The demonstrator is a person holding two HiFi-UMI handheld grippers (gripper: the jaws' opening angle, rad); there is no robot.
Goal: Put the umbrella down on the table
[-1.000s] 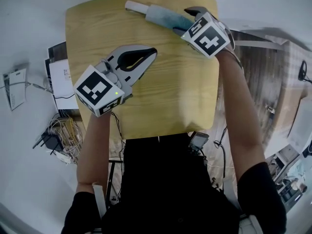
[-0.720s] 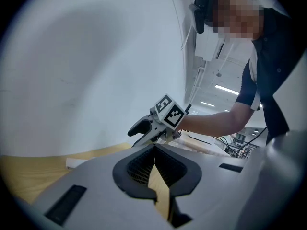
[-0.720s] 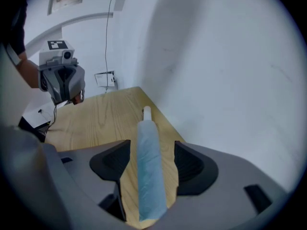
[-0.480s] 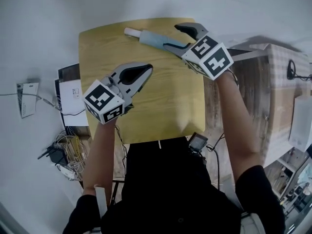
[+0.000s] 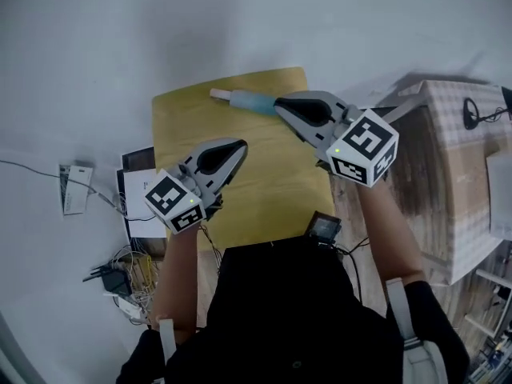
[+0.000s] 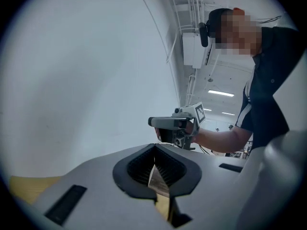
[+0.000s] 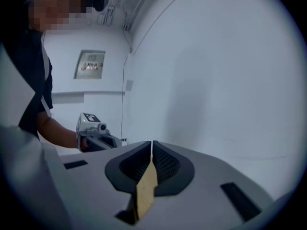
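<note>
Far edge of table: umbrella, folded, lying flat along the rim, pale handle toward far-left corner. I've nothing in hand. L gripper: jaws pressed together, empty, over table's left-centre. R gripper: jaws closing, pads met, nothing betw. them; tip at umbrella's right end as seen from head view. Bare wood from umbrella to near edge. Off left edge: floor w/ cables. Off right edge: wooden unit, close by.

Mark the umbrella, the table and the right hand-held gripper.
umbrella [image 5: 249, 101], head view, folded blue canopy.
table [image 5: 272, 184], head view, bare wooden top.
right hand-held gripper [image 5: 279, 103], head view, closed fingertips.
</note>
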